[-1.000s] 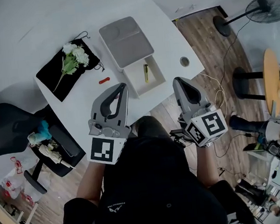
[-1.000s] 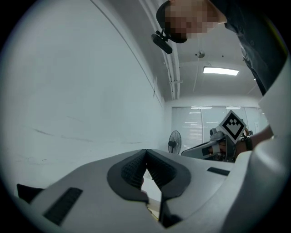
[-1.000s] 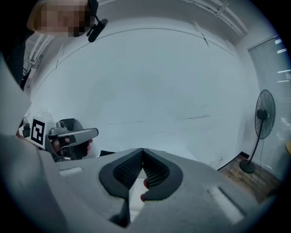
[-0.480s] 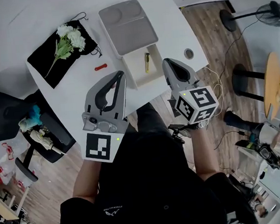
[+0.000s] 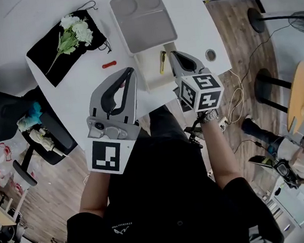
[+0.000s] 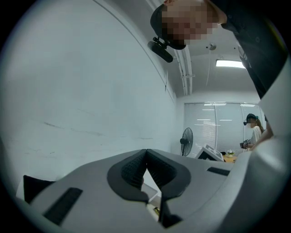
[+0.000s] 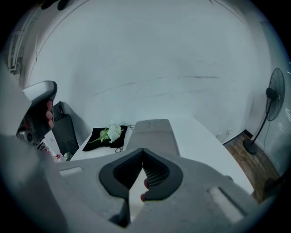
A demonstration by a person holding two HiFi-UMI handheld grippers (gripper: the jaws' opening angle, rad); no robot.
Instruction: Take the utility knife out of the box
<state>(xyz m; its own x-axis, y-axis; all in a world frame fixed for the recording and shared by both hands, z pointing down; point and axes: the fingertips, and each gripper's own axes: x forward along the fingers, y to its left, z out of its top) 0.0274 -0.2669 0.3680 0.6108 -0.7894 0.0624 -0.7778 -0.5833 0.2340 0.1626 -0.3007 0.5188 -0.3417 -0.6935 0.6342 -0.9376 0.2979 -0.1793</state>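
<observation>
Your left gripper (image 5: 130,71) and right gripper (image 5: 173,55) hover over the table's near edge, each with jaws closed tip to tip on nothing. Between their tips, just left of the right one, the yellow utility knife (image 5: 162,62) lies in the open near compartment of the box (image 5: 143,23).

Smooth matt white table (image 5: 84,84); matt grey plastic box (image 5: 143,20), upper centre; black cloth (image 5: 47,61), upper left; wood-plank floor (image 5: 238,46), right. Left gripper (image 5: 130,71): matt grey plastic, ribbed black pads (image 6: 131,169).
</observation>
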